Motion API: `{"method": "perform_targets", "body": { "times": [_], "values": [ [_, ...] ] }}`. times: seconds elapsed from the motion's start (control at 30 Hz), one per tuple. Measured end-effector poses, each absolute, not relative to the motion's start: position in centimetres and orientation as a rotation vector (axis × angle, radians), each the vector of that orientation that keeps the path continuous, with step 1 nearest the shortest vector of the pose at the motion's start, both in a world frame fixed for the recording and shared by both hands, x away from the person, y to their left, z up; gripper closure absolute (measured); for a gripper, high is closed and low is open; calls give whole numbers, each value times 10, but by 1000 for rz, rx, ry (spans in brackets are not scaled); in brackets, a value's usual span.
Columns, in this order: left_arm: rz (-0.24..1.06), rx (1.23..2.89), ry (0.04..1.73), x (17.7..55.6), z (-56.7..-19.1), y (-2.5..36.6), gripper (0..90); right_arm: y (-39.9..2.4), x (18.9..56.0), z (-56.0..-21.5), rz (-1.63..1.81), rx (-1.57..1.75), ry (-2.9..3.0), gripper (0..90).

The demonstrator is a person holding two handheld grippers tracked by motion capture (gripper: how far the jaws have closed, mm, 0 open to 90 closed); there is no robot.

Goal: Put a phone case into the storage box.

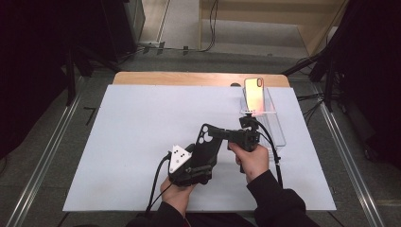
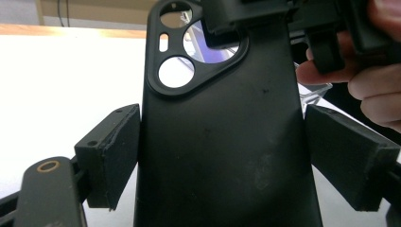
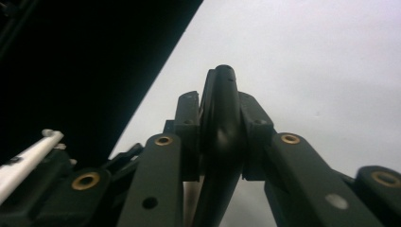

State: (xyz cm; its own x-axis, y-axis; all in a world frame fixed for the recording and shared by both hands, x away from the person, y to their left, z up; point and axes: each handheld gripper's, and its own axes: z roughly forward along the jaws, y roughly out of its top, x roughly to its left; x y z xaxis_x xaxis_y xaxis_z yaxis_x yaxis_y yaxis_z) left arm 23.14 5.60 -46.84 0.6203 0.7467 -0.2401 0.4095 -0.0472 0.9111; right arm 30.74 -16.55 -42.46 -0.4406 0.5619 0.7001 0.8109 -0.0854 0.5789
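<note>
1. Two hand-held grippers meet over one black phone case [image 1: 206,142], which hangs above the white table sheet [image 1: 127,137], near the front of the clear acrylic stand [image 1: 276,125] and to its left.
2. Case: matte black, smooth, slightly scuffed with pale smudges; a rounded triangular camera cut-out with round holes and a small slot sits at its far end, seen plainly in the left gripper view [image 2: 222,142].
3. Left gripper [image 1: 201,158]: its two blocky black pads [image 2: 111,153] press the case's long edges, one on each side, so the jaws stand wide yet clamped across the case's width.
4. Right gripper [image 1: 218,133]: its jaws are pinched on the case's camera end, one pad on each face. The right gripper view shows the case edge-on [image 3: 222,137] as a thin, glossy, curved rim between the pads, with brass-ringed pivots on the black links.
5. Stand: transparent, box-like, holding a phone [image 1: 254,94] upright at its far end; the phone's back shines pink-gold.
6. High view alone gives the layout: stand at right, wooden table edge [image 1: 189,78] beyond it, grey three-cornered plate [image 1: 179,157] on the left gripper.
7. Left gripper view alone shows the person's fingers [image 2: 373,90] around the right gripper's body.
</note>
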Motion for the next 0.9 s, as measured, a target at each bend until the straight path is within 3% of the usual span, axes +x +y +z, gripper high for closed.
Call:
{"method": "perform_targets", "body": {
  "times": [0.33, 0.63, 0.9],
  "values": [
    [297, 1695, 945, 234, -464, 56, 132, -165, 304, -415, -1535, -1442, -1961, 768],
    [193, 1813, 1005, 242, -451, 58, 134, -174, 303, -407, -1556, -1449, -1988, 784],
    [113, 1947, 960, 247, -439, 57, 134, -173, 296, -399, -1594, -1420, -2157, 783]
  ]
}}
